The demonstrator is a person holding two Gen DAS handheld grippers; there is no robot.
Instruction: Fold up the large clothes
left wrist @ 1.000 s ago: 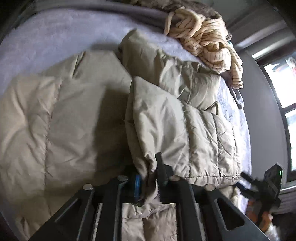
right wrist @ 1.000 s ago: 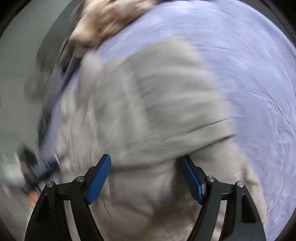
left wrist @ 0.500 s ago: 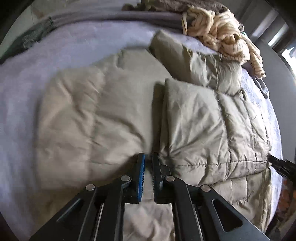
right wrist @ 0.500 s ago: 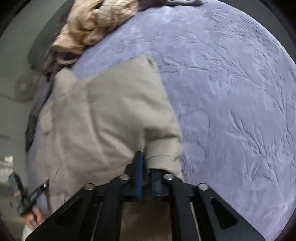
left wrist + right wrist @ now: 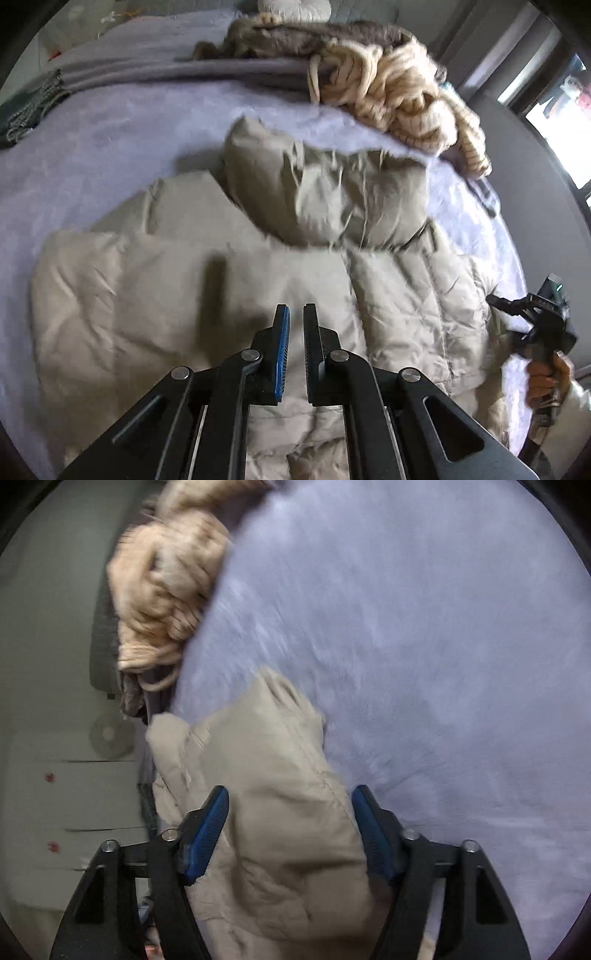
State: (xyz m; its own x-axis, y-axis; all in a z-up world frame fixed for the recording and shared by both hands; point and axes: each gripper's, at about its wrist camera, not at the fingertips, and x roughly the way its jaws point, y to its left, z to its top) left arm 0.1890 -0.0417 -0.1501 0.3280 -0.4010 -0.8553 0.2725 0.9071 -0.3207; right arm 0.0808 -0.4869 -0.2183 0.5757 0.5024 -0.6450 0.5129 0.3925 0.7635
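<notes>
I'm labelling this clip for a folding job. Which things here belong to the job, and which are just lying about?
Part of the job:
- beige jacket
- left gripper, nearly shut, empty
- right gripper, open over the jacket
- bed, the folding surface

Lying about:
- striped cream garment
- grey-brown garment
- dark green cloth

A home bedroom: a lavender blanket [image 5: 122, 147] covers the bed, heaped clothes [image 5: 399, 92] and a round cushion [image 5: 293, 6] lie at its head, and a window [image 5: 561, 122] lights one side.
</notes>
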